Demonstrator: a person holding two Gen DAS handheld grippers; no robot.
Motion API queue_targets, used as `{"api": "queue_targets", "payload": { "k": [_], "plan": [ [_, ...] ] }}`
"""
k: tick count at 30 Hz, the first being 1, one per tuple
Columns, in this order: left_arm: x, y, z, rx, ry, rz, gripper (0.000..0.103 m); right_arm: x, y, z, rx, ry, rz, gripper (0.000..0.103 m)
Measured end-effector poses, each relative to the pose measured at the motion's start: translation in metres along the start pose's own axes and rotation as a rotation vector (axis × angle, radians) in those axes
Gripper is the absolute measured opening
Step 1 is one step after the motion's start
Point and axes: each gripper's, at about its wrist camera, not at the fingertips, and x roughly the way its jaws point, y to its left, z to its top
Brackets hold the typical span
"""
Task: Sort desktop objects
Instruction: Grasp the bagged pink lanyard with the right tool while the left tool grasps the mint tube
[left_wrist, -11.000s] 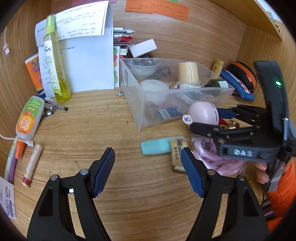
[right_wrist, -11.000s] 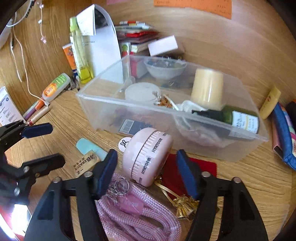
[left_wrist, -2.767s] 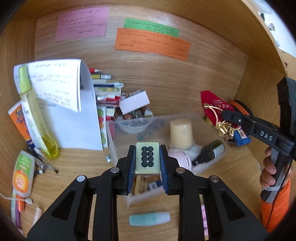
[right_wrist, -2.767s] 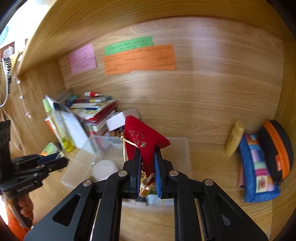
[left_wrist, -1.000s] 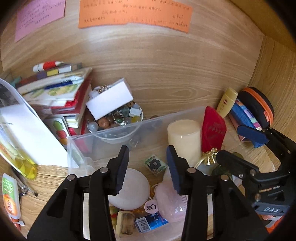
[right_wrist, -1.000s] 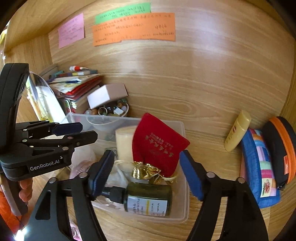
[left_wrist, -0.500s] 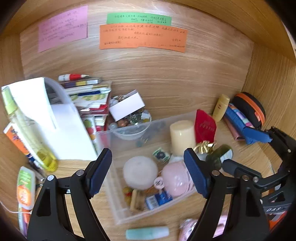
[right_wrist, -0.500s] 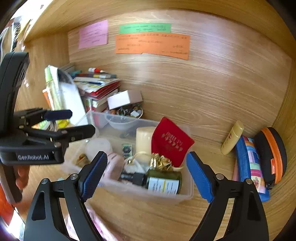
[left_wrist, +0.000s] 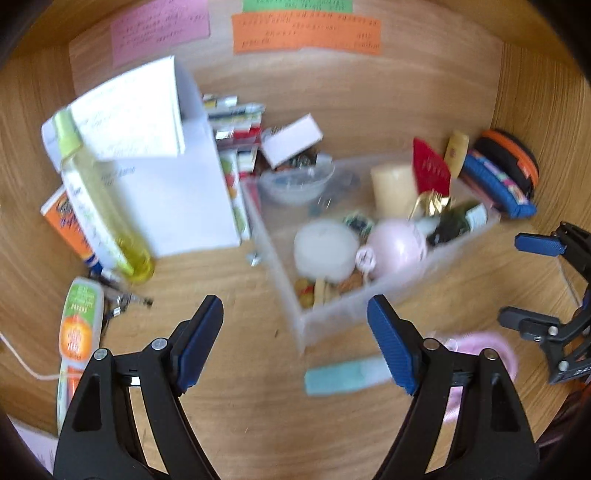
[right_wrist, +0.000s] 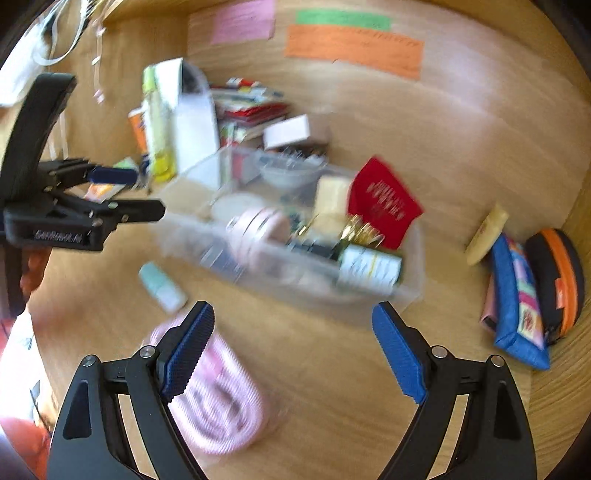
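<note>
A clear plastic bin (left_wrist: 332, 317) (right_wrist: 373, 295) stands mid-desk, holding a red pouch (left_wrist: 430, 170) (right_wrist: 384, 203), a cream candle (left_wrist: 391, 190), a pink round timer (left_wrist: 397, 247), a white puck and a dark bottle (right_wrist: 369, 267). A mint tube (left_wrist: 345, 374) (right_wrist: 162, 288) and a pink coiled rope (right_wrist: 214, 398) (left_wrist: 476, 354) lie on the desk in front of the bin. My left gripper (left_wrist: 295, 347) is open and empty, above the desk before the bin. My right gripper (right_wrist: 291, 350) is open and empty, over the rope's right side.
Left of the bin stand a yellow-green bottle (left_wrist: 99, 206), white papers (left_wrist: 166, 177), an orange tube (left_wrist: 77, 332) and stacked books (left_wrist: 236, 122). At right lie a yellow tube (right_wrist: 485, 234), a blue pouch (right_wrist: 517, 302) and an orange-black case (right_wrist: 561, 280). Wooden walls enclose the desk.
Both grippers have pulled back and away from the bin, still open and empty. The mint tube and pink rope have come into view in front of them.
</note>
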Motion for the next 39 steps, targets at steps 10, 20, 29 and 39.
{"api": "queue_targets", "payload": {
  "k": [10,20,29,39],
  "plan": [
    [-0.001,-0.001,-0.047,0.014,0.084,-0.005,0.080,0.003,0.047,-0.035,-0.230,0.100,0.134,0.086],
    [0.008,-0.010,-0.066,0.022,0.149,-0.056,0.080,0.040,0.061,-0.034,-0.284,0.207,0.102,0.086],
    [0.021,-0.021,-0.061,0.023,0.172,-0.076,0.080,0.059,0.046,-0.028,-0.165,0.246,0.242,0.085],
    [0.037,-0.040,-0.054,0.055,0.193,-0.074,0.080,0.046,0.023,-0.032,-0.031,0.175,0.330,0.058]
  ]
}}
